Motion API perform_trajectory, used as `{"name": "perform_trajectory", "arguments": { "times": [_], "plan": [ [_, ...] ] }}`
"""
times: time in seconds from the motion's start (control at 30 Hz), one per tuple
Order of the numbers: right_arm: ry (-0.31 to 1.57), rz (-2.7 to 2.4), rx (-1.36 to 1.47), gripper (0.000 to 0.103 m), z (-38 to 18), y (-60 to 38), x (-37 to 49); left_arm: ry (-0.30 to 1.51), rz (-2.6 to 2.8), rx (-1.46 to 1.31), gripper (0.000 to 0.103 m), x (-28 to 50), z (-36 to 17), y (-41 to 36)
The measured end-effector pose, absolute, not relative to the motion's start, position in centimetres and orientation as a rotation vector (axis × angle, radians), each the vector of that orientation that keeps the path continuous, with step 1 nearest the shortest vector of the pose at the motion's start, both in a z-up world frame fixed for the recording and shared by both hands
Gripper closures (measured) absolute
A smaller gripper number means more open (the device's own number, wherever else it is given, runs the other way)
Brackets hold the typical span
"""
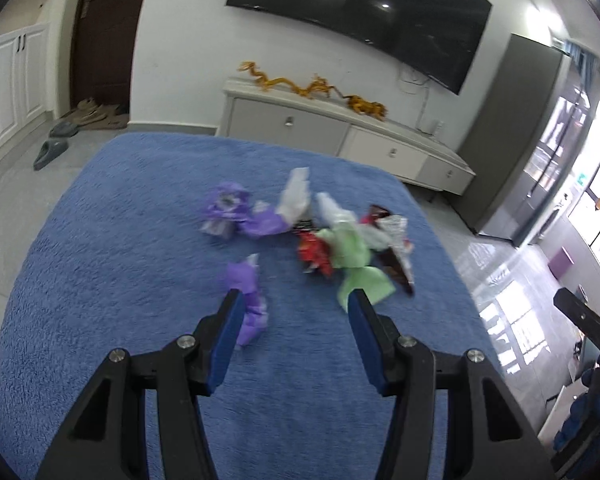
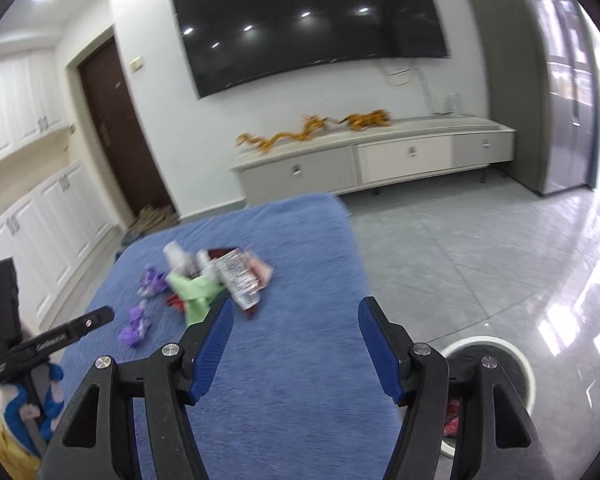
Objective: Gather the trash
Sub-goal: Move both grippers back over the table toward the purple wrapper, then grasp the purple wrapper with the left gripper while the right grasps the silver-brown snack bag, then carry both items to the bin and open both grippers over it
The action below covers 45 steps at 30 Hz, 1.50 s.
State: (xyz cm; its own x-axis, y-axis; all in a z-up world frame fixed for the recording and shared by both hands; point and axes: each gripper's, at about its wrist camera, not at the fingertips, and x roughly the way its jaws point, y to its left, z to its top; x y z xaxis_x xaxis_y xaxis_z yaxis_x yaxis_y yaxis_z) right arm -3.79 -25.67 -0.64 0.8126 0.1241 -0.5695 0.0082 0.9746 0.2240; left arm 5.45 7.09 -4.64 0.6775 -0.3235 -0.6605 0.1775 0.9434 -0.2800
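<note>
A heap of crumpled wrappers lies on a blue fleece cloth [image 1: 120, 280]: purple ones [image 1: 226, 208], a white one [image 1: 296, 196], a red one [image 1: 314, 256], a green one [image 1: 354, 256] and a silver foil one [image 1: 396, 236]. A lone purple wrapper [image 1: 250, 300] lies nearer, just inside my left gripper's left finger. My left gripper [image 1: 296, 300] is open and empty above the cloth. My right gripper [image 2: 296, 308] is open and empty, with the heap [image 2: 204, 280] ahead to its left. A white bin [image 2: 500, 364] with trash inside stands on the floor under the right gripper.
The cloth's [image 2: 300, 360] right edge drops to a grey tiled floor [image 2: 460, 260]. A TV cabinet [image 1: 340, 136] and wall TV [image 1: 360, 16] stand beyond. My left gripper [image 2: 52, 340] shows at the left of the right wrist view.
</note>
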Motion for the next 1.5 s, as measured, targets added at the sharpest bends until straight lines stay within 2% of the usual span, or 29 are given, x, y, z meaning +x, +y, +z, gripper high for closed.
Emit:
{"name": "perform_trajectory", "arguments": {
  "times": [0.57, 0.63, 0.73, 0.83, 0.87, 1.0, 1.27, 1.5],
  "plan": [
    [0.796, 0.25, 0.067, 0.041, -7.4, -17.9, 8.9, 0.85, -0.202, -0.159, 0.052, 10.5, -10.5, 7.7],
    [0.809, 0.25, 0.048, 0.041, -8.1, -17.3, 9.8, 0.857, -0.199, -0.164, 0.057, 10.7, -11.0, 7.8],
    [0.834, 0.23, 0.019, 0.049, -9.4, -16.6, 11.2, 0.873, -0.203, -0.183, 0.062, 11.1, -11.6, 7.9],
    [0.855, 0.205, -0.001, 0.063, -10.6, -16.6, 12.1, 0.866, -0.209, -0.175, 0.067, 11.0, -11.7, 7.6],
    [0.861, 0.203, 0.004, 0.071, -10.8, -16.7, 12.2, 0.865, -0.209, -0.167, 0.068, 10.9, -11.7, 7.5],
    [0.841, 0.225, 0.045, 0.078, -10.7, -18.1, 11.1, 0.861, -0.206, -0.171, 0.069, 10.8, -11.9, 7.5],
    [0.774, 0.312, 0.156, 0.08, -8.8, -20.4, 5.8, 0.85, -0.222, -0.186, 0.07, 8.8, -10.9, 7.8],
    [0.716, 0.332, 0.255, 0.081, -6.6, -21.5, 1.4, 0.808, -0.27, -0.204, 0.071, 5.5, -7.8, 8.1]
  ]
}}
